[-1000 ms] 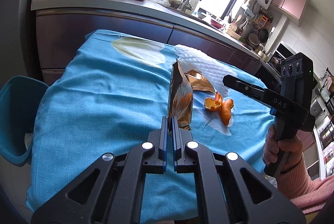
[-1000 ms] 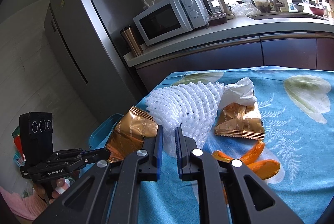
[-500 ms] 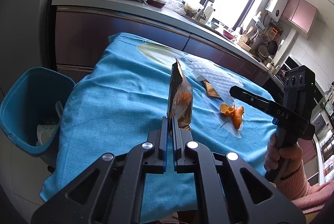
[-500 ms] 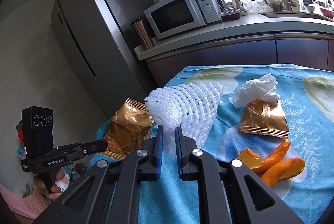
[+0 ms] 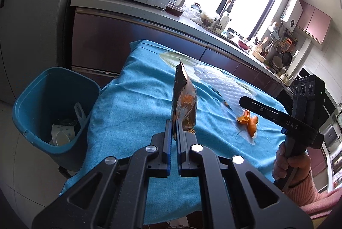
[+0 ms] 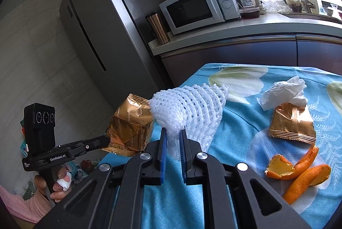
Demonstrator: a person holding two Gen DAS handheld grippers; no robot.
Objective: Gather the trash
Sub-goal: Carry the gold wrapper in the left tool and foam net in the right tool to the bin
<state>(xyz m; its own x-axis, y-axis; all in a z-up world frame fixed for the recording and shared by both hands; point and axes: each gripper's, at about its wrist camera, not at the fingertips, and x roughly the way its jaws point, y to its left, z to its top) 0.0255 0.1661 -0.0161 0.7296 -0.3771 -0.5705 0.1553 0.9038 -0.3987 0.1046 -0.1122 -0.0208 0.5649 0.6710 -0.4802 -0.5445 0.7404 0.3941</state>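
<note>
Left wrist view: left gripper has its black jaws with blue pads pinched together on the bottom edge of a gold foil wrapper; wrapper is crinkly, shiny, flat pouch shape, held upright and edge-on above the tablecloth; tablecloth is teal woven fabric with pale leaf prints; blue plastic bin stands on the floor just left of the table, round-cornered, smooth wall, some white scraps inside; right gripper seen from the side here, black, over the table's right part near the peel. Right wrist view: right gripper is clamped on a white foam fruit net; net is soft, open mesh, cone-like, lifted off the cloth with its wide end away from the camera; same held wrapper shows left of the net, creased, printed lettering, touching the net's edge in this view; second gold foil wrapper lies flat on the cloth, well right of the net; crumpled white tissue sits against that wrapper's far edge, touching it; orange peel lies nearer the camera than the flat wrapper, curled, matte orange outside, paler inside. Counts: wrappers two, one held and one lying; foam net one; tissue one; peel pieces three as far as visible, overlapping; bin one; grippers two, both closed on trash.
</note>
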